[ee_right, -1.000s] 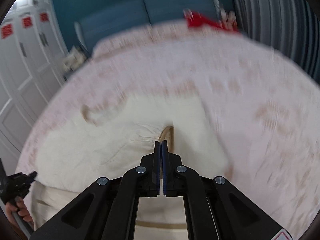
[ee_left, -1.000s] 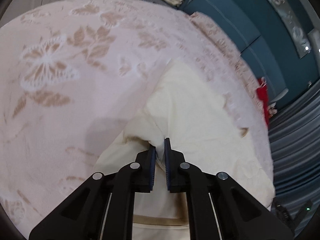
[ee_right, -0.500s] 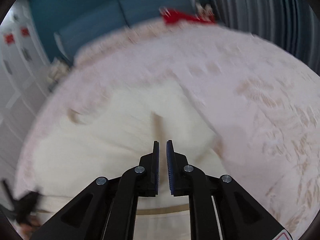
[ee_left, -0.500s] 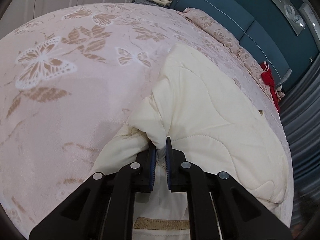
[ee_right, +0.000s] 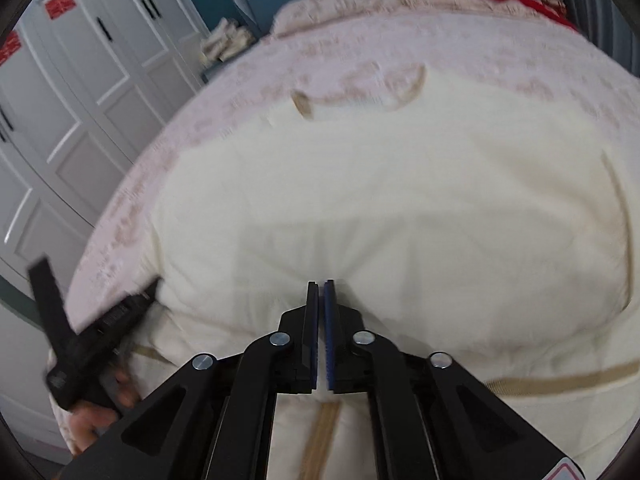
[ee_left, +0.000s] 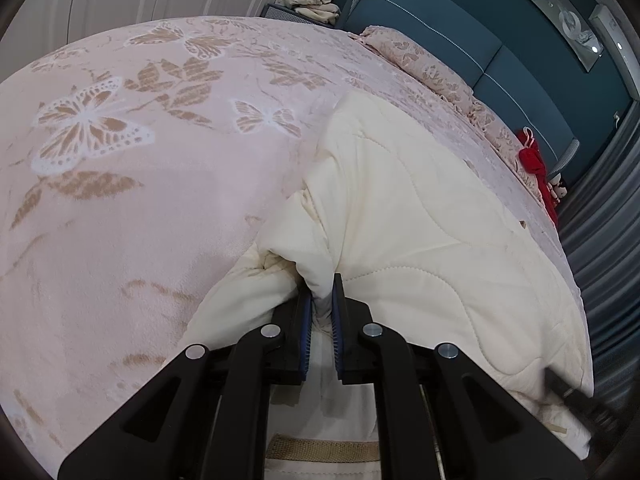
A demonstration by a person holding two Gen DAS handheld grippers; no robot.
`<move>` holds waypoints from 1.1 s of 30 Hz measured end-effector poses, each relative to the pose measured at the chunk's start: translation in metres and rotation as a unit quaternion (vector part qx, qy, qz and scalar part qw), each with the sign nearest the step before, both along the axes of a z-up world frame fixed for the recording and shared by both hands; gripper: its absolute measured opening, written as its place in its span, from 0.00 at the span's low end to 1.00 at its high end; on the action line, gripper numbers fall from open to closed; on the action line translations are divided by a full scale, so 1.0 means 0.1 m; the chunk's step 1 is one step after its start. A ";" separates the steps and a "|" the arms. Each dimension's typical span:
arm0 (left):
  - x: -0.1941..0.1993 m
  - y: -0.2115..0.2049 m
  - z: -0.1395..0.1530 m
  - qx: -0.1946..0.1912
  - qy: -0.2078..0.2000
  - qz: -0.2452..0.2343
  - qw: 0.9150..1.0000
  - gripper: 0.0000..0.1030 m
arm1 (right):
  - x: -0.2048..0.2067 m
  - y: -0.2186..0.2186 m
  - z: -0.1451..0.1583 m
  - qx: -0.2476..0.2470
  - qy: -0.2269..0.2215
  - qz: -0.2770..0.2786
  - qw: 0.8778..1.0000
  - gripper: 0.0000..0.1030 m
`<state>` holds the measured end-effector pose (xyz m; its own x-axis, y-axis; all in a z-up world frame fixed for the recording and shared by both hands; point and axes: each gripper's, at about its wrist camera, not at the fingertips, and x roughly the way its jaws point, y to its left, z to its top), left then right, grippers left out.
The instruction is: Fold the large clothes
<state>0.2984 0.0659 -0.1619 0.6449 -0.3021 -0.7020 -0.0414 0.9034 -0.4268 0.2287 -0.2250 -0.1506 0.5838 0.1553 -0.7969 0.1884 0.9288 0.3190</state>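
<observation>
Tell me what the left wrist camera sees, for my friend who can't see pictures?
The left gripper is pinching a fold of a cream quilted garment that lies on a bed. The bed has a pink bedspread with butterfly and leaf patterns. Behind it are a dark teal headboard and something red at the bed's far edge.

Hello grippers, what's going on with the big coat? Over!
Left gripper shut on cream coat. Right gripper shut, empty, over coat. Nothing blocking on the bed.
</observation>
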 end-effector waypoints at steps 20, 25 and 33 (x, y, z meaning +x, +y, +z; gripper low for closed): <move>-0.02 -0.01 0.02 0.004 -0.001 0.001 1.000 0.09 | -0.22 0.05 -0.29 -0.006 -0.022 -0.003 1.000 0.00; -0.08 0.02 0.22 0.018 0.016 -0.001 1.000 0.13 | -0.27 0.00 -0.22 0.003 -0.004 0.013 1.000 0.00; 0.17 0.18 1.27 0.006 -0.063 -0.036 0.997 0.53 | -0.17 -0.20 0.45 -0.008 -0.048 0.039 0.998 0.32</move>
<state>0.3154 0.0834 -0.0347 0.7051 -0.3437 -0.6202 0.0780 0.9069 -0.4140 0.2113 -0.2447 -0.1054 0.6442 0.1908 -0.7407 0.0844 0.9448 0.3167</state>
